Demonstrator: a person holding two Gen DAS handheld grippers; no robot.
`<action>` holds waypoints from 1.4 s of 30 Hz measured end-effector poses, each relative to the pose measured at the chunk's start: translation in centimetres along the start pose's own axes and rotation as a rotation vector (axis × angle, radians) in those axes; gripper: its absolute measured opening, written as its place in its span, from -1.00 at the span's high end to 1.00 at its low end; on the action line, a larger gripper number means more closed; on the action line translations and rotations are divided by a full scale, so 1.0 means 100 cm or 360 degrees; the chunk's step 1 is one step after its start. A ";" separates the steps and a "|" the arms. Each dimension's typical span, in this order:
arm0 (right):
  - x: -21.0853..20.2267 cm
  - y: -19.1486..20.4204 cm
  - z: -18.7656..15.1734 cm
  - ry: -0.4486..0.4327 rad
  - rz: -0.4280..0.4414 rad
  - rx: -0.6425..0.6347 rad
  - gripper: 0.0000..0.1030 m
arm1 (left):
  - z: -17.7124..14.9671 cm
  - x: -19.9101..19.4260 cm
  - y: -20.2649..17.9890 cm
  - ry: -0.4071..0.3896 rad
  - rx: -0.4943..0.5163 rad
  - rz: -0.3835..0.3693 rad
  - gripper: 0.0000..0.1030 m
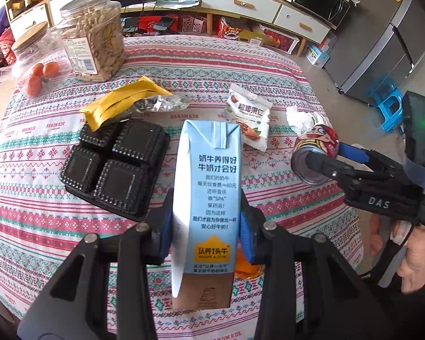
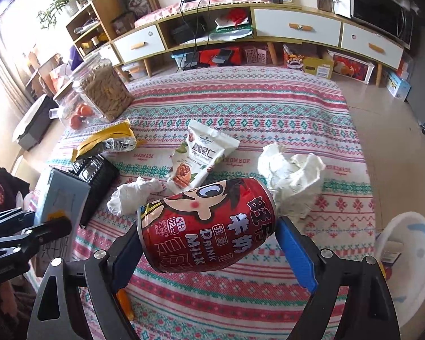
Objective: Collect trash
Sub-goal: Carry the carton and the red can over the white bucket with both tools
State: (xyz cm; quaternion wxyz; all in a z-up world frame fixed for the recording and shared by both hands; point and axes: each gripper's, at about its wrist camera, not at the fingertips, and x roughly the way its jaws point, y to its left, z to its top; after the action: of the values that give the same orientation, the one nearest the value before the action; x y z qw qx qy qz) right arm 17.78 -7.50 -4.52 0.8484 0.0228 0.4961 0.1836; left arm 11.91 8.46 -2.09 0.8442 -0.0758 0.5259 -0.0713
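Observation:
My left gripper [image 1: 206, 235] is shut on a light blue milk carton [image 1: 206, 187] and holds it above the table. My right gripper [image 2: 209, 240] is shut on a red milk can [image 2: 209, 226], lying sideways between the blue pads; it also shows in the left wrist view [image 1: 316, 153]. On the patterned tablecloth [image 2: 240, 104] lie a black plastic tray [image 1: 113, 167], a yellow wrapper [image 1: 121, 102], a white nut packet [image 2: 201, 153], crumpled white paper [image 2: 291, 175] and a white tissue [image 2: 133, 192].
A jar of seeds [image 1: 95, 36] and a jar with oranges [image 1: 39, 62] stand at the table's far left. A white bin [image 2: 408, 266] stands on the floor to the right of the table. A cabinet [image 2: 269, 25] lines the back wall.

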 end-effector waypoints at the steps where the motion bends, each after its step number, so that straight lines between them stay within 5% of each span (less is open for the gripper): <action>1: -0.003 -0.003 -0.001 -0.0008 -0.0001 0.0005 -0.75 | 0.000 0.001 -0.003 0.0000 0.0005 -0.0003 0.20; 22: -0.070 -0.094 -0.039 -0.0068 -0.0143 0.0196 -0.76 | 0.005 0.033 -0.112 -0.0010 0.0233 -0.0119 0.20; 42: -0.125 -0.222 -0.114 -0.0041 -0.0348 0.0530 -0.76 | 0.004 0.084 -0.250 0.0100 0.0554 -0.0310 0.20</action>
State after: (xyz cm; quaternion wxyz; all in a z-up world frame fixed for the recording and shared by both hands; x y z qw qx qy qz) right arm 9.05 -34.00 -4.78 0.8540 0.1110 0.5083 0.0056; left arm 14.91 -17.69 -4.18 0.8169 0.0229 0.5217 -0.2449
